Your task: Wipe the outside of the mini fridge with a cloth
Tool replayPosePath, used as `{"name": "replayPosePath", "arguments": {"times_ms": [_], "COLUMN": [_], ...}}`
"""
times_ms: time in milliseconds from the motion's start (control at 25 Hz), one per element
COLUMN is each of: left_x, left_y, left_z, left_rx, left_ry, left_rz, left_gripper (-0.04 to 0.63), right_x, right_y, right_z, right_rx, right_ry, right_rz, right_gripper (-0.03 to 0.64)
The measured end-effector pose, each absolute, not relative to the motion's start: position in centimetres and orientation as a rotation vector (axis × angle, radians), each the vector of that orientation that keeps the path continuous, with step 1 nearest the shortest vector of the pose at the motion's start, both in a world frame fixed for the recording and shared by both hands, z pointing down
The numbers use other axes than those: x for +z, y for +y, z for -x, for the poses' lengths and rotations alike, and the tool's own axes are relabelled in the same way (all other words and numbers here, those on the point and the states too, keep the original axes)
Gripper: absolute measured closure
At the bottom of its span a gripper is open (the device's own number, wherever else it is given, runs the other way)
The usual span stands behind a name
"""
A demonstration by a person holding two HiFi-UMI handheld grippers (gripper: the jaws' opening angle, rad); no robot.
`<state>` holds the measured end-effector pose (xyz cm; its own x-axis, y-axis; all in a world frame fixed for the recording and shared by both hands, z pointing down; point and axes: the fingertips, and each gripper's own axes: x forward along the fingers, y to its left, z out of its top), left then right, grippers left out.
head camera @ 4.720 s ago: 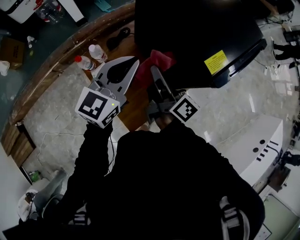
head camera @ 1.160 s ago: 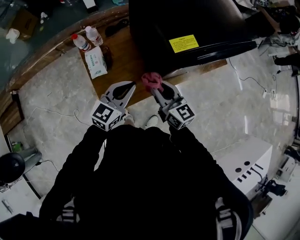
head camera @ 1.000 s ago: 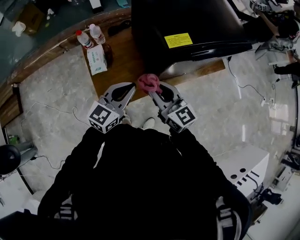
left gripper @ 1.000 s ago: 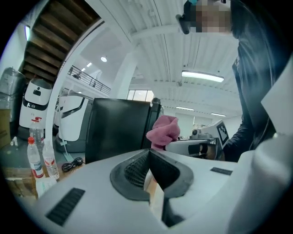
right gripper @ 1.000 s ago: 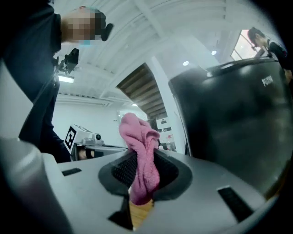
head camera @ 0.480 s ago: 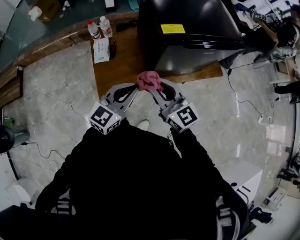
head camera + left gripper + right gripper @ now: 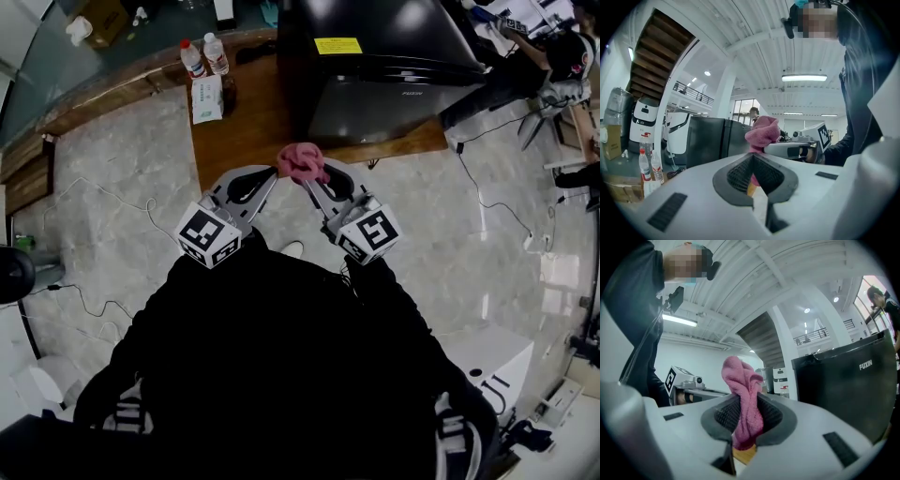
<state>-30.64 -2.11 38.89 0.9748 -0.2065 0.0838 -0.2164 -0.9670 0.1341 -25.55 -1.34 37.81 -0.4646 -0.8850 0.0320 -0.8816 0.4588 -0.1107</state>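
My right tool (image 7: pixel 317 180): clenched on the pink cloth (image 7: pixel 300 160), bunched upright between its jaws. My left tool (image 7: pixel 262 178): jaws together, empty, just beside. Mini fridge (image 7: pixel 375 66): ahead of both tools, untouched.

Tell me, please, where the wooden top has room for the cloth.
The wooden top is bare between the tissue pack and the mini fridge, down to its near edge. Its far left corner is crowded with two bottles.
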Motion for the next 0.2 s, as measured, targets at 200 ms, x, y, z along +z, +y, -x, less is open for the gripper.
{"name": "replayPosePath", "arguments": {"times_ms": [200], "left_x": [38.22], "left_y": [-1.71], "left_z": [30.8], "left_rx": [0.092], "left_ry": [-0.329], "left_rz": [-2.993], "left_gripper": [0.589], "right_x": [37.22], "right_y": [-0.63], "right_z": [25.73], "right_rx": [-0.136], "right_ry": [2.641], "right_rz": [1.606], "right_gripper": [0.538]}}
